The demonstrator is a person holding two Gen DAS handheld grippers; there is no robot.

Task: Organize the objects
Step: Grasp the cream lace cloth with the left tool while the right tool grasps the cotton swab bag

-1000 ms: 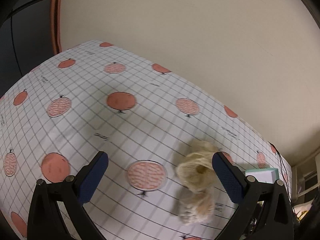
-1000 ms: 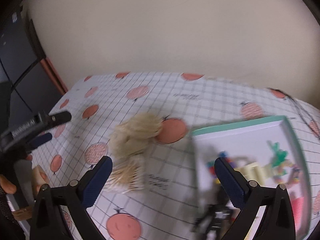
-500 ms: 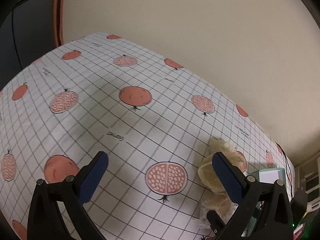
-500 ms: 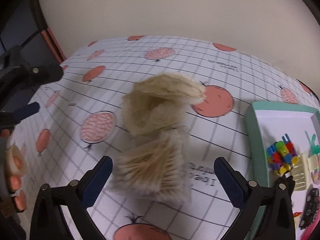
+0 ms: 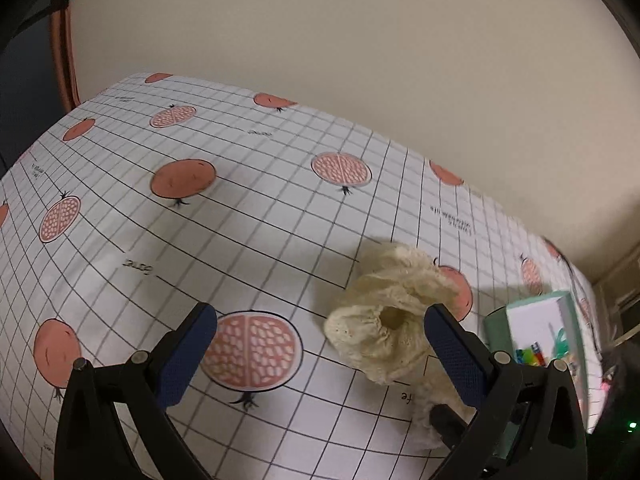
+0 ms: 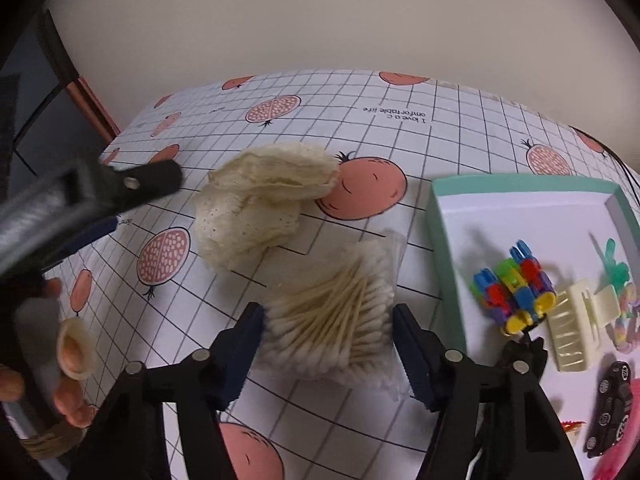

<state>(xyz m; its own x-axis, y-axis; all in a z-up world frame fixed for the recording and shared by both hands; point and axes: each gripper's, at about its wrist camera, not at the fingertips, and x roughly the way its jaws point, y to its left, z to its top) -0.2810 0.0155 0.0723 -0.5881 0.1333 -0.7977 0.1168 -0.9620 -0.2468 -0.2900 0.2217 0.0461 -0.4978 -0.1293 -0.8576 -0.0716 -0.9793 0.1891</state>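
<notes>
Straddling cotton swab pack (image 6: 340, 316), right gripper (image 6: 328, 350) fingers part-open, ungripped; left gripper (image 5: 320, 356) wide, empty.

Cream cloth (image 6: 256, 204), pomegranate-patterned tablecloth (image 6: 460, 128)

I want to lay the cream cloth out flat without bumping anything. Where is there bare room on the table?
The widest bare stretch of tablecloth lies left of the cream cloth, running back to the wall. It is crowded on the right: the bag of cotton swabs sits close beside the cloth, between the right gripper's open fingers, and the teal tray beyond holds clips and toys.
</notes>
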